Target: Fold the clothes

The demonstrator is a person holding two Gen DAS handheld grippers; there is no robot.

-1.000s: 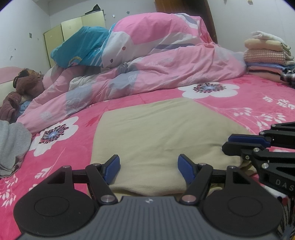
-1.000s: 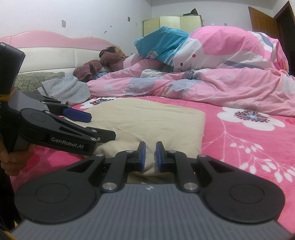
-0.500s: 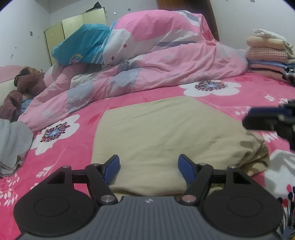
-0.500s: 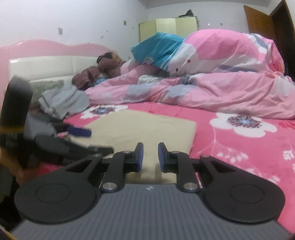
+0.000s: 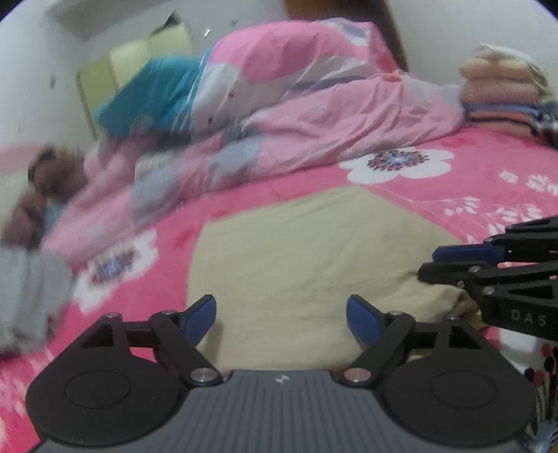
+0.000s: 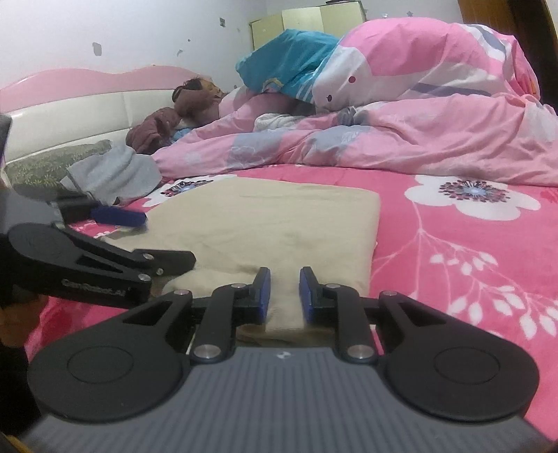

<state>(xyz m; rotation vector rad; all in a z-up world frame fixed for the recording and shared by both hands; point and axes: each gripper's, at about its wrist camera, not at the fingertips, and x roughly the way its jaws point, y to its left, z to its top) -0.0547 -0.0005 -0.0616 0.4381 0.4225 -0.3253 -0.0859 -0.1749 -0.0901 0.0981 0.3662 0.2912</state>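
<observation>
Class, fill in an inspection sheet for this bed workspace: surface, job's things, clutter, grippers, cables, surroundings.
Surface: pink floral bedsheet, flat.
Job's things: beige garment lying folded on the sheet; stack of folded clothes at the far edge.
Clutter: heaped pink duvet, grey garment, brown plush toy.
Grippers: left gripper open over the garment's near edge; right gripper slightly open, garment edge between its jaws.
Cables: nothing seen.
Surroundings: pink headboard, yellow wardrobe.

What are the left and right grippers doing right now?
Left gripper: open, holding nothing.
Right gripper: partly open, beige garment between its fingers, not clamped.
</observation>
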